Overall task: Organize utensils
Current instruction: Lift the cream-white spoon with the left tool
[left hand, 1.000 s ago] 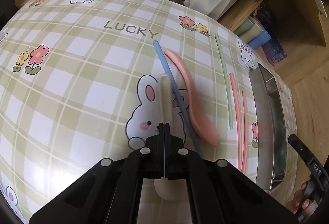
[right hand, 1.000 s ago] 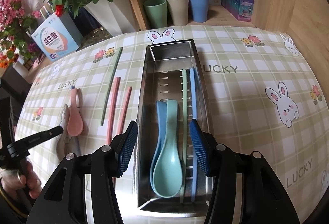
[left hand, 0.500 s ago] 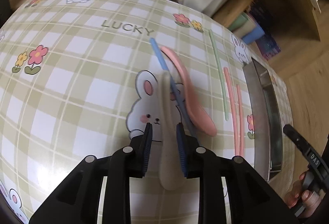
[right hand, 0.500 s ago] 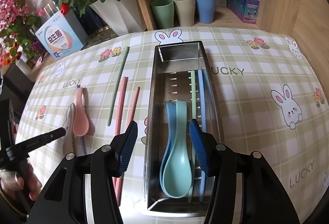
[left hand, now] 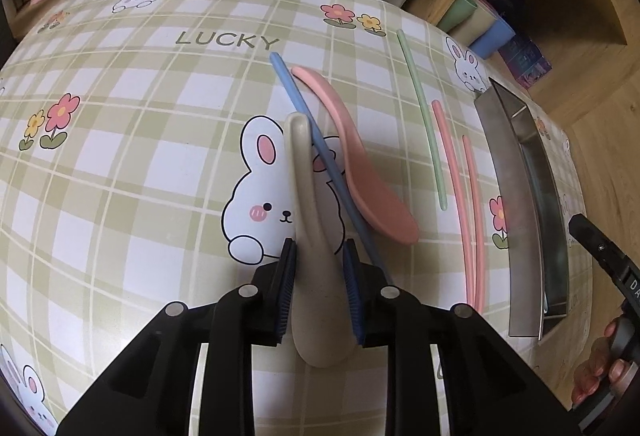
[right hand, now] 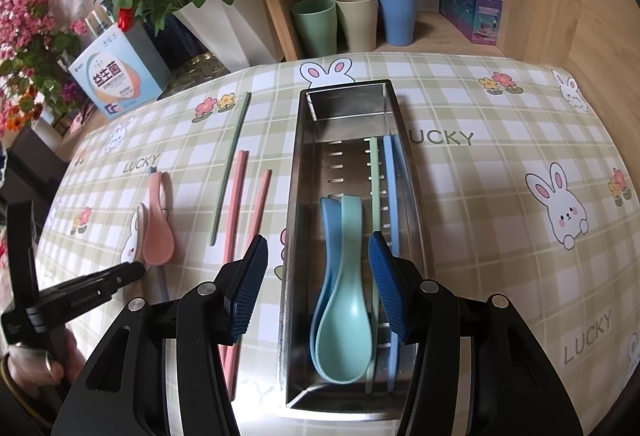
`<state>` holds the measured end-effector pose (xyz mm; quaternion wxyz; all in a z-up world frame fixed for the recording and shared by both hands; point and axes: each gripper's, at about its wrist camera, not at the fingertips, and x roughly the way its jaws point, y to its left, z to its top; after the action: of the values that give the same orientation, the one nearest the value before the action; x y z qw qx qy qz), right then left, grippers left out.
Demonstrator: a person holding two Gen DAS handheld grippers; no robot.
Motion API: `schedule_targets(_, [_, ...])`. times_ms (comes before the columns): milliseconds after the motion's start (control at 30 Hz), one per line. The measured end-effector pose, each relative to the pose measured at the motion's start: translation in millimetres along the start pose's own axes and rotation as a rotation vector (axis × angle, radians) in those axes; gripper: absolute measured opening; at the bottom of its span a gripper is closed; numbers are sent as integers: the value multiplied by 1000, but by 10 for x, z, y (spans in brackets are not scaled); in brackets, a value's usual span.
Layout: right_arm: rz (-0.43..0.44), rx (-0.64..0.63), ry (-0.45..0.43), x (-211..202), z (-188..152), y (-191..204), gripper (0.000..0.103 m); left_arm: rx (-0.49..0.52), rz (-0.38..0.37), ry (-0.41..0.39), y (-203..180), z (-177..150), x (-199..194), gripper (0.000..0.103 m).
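The left wrist view shows the left gripper point(left hand: 318, 276) set down over a beige spoon point(left hand: 308, 236) that lies on the checked tablecloth point(left hand: 120, 196), over a printed rabbit. The 2 blue pads flank the spoon where its handle widens into the bowl; whether the pads press on it cannot be told, and the spoon lies flat on the cloth. A blue chopstick point(left hand: 320, 156) runs slantwise just beside the beige spoon's handle, and a pink spoon point(left hand: 360, 172) lies bowl-down across it. Further toward the right edge of the table, 1 green chopstick point(left hand: 424, 124) and 2 pink chopsticks point(left hand: 460, 204) lie side by side, apart from each other. The steel tray point(left hand: 516, 196) stands near that right edge.

In the right wrist view, the right gripper point(right hand: 318, 284) is seen with its jaws parted and nothing between them, hanging above the near end of the tray. Within the tray, a blue spoon point(right hand: 326, 236) and a green spoon point(right hand: 346, 316) are nested, with 1 green chopstick point(right hand: 374, 172) and 1 blue chopstick point(right hand: 390, 180) laid along the right wall. At the left border a hand point(right hand: 36, 364) is seen holding the left gripper's handle. 3 cups point(right hand: 352, 20) stand on a wooden shelf point(right hand: 440, 32) beyond the table's far edge.
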<state>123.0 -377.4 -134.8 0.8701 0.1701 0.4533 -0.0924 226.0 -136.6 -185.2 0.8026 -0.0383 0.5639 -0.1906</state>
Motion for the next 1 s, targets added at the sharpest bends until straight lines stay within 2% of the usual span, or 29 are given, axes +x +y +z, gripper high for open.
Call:
schedule_targets(100, [-2,4,-2,-5,-4,0,51,-20,-20,-8,43,-12,-31,18])
schedule_targets(400, [3,5,-10,-34,-6,23,51,-40,1,-43,213,-25,-214,6])
schedule_targets(533, [12,0,-9,-29,-18,66,51,-24,-13,-28,232,-90,-265,5])
schedule_targets(800, [17,-5,-13,-61,-28,99,51,34,-60,22,1,-223,-227,4])
schedule_targets(1000, [10,5,-15,-81,-46,56,51,50,-52,31,-25,-223,-170,5])
